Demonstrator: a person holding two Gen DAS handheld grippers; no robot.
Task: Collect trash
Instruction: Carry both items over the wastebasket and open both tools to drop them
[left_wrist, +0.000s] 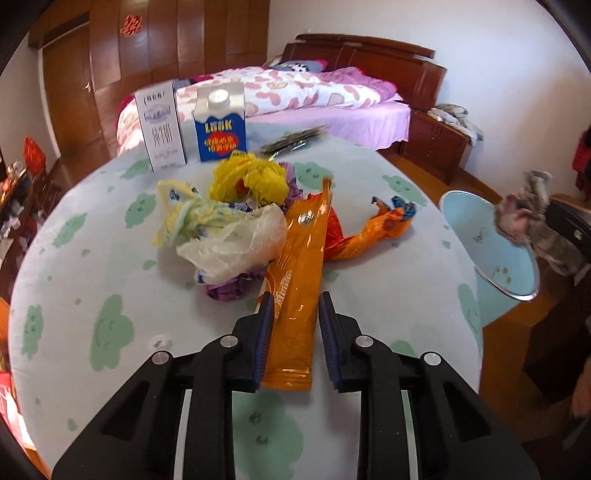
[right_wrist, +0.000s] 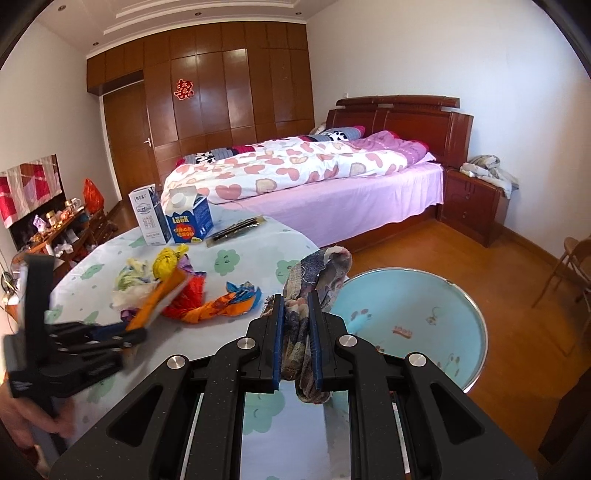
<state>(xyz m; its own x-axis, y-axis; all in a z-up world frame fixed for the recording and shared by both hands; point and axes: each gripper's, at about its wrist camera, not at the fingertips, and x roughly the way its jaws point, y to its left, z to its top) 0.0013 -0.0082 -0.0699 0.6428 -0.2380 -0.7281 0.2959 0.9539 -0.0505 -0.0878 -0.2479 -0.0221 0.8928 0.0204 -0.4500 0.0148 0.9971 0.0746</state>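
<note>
Trash still covers the middle of both frames: a heap of crumpled wrappers (left_wrist: 236, 221) on the table (left_wrist: 92, 295), most of it uncollected. Our left gripper (left_wrist: 295, 306) straddles a long orange packet (left_wrist: 299, 280), fingers spread beside it, not visibly pinching. Our right gripper (right_wrist: 295, 306) pinches a crumpled patterned wad (right_wrist: 317, 280) beside the blue bin (right_wrist: 424, 317), lower right, not yet dropped. The bin looks empty.

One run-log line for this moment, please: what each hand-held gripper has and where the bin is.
left hand-held gripper: around orange wrapper on table | right hand-held gripper: shut on crumpled patterned wrapper | blue bin: beside table, no trash visible inside
</note>
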